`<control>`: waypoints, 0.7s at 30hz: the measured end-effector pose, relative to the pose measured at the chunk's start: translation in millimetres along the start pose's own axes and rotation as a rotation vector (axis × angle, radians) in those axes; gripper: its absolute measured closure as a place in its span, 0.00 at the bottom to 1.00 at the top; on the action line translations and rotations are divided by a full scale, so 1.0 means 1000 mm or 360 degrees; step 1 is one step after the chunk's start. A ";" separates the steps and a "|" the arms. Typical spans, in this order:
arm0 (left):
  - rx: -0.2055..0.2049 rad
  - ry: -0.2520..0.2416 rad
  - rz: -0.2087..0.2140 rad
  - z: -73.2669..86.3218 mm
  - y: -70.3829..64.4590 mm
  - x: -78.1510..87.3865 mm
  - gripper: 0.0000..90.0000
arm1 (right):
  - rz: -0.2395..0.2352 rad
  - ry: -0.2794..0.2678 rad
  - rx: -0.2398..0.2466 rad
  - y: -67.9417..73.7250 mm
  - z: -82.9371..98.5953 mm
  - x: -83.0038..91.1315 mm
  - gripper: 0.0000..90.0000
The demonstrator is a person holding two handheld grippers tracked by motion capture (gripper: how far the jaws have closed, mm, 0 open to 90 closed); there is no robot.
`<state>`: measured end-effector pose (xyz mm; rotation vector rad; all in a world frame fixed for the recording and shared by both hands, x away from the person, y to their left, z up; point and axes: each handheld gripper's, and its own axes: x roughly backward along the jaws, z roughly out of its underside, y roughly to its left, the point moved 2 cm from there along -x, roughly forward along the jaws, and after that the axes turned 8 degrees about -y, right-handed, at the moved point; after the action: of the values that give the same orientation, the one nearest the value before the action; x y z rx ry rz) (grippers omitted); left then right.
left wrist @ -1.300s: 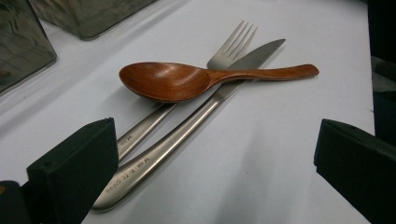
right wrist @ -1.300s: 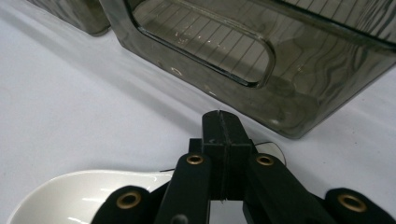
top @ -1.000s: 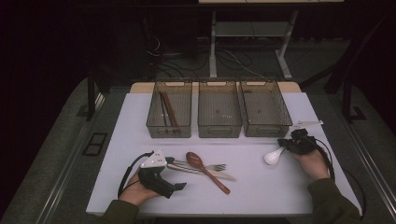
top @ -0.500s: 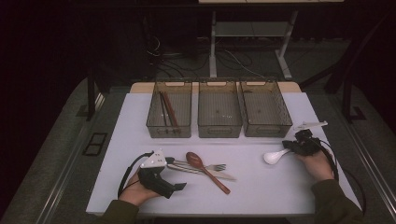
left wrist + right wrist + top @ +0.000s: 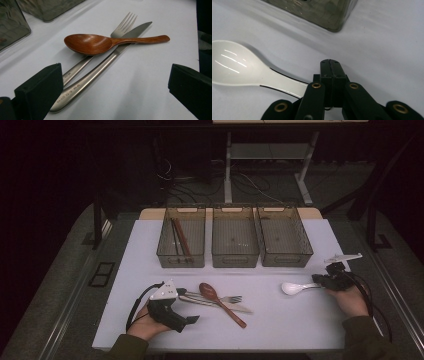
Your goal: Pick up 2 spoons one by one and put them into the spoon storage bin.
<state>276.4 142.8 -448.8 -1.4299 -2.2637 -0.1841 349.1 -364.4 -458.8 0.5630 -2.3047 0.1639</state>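
White spoon (image 5: pixel 295 287): one, lying on the table (image 5: pixel 280 330) at 4 o'clock, its handle end clamped in the right gripper (image 5: pixel 320 281), jaws pressed together on it. Left gripper (image 5: pixel 192 320) at 7 o'clock, jaws spread wide, holding nothing. Just beyond it at 6 o'clock: one wooden spoon (image 5: pixel 220 296) lying across one fork (image 5: pixel 227 298) and one knife (image 5: pixel 235 307). Farther, at 12 o'clock: three bins (image 5: pixel 235 257) in a row; the left bin (image 5: pixel 167 252) holds chopsticks (image 5: pixel 180 239), count unclear.

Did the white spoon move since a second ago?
Yes, a little. The white spoon, held by the right gripper, slid toward the table's right edge, away from the rightmost bin.
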 end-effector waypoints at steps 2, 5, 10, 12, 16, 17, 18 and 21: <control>0.0000 -0.0001 0.0002 0.000 0.000 0.000 0.00 | -0.0003 -0.0002 -0.0003 -0.001 0.000 0.000 1.00; 0.0000 -0.0001 0.0002 0.000 0.000 0.000 0.00 | -0.0003 -0.0015 -0.0014 -0.001 0.000 0.001 1.00; -0.0001 -0.0001 0.0001 0.000 0.000 0.000 0.00 | -0.0093 -0.0117 -0.0045 0.005 -0.006 0.009 0.82; -0.0001 -0.0001 0.0001 0.000 0.000 0.000 0.00 | -0.0160 -0.0131 -0.0055 0.010 -0.008 0.012 0.76; 0.0006 0.0001 0.0000 0.001 0.001 -0.001 0.00 | -0.0289 -0.0141 0.0020 0.026 -0.011 0.016 0.61; 0.0007 0.0004 0.0001 0.001 0.001 -0.001 0.00 | -0.0304 -0.0143 0.0053 0.029 -0.012 0.016 0.59; 0.0009 0.0003 0.0002 0.001 0.001 -0.001 0.00 | -0.0313 -0.0139 0.0069 0.034 -0.012 0.016 0.57; 0.0009 0.0001 0.0002 0.001 0.002 -0.001 0.00 | -0.0372 -0.0143 0.0123 0.043 -0.011 0.015 0.52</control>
<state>278.4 143.3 -450.4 -1.4284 -2.2611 -0.1775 328.0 -327.3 -438.4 0.8897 -2.3043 0.1173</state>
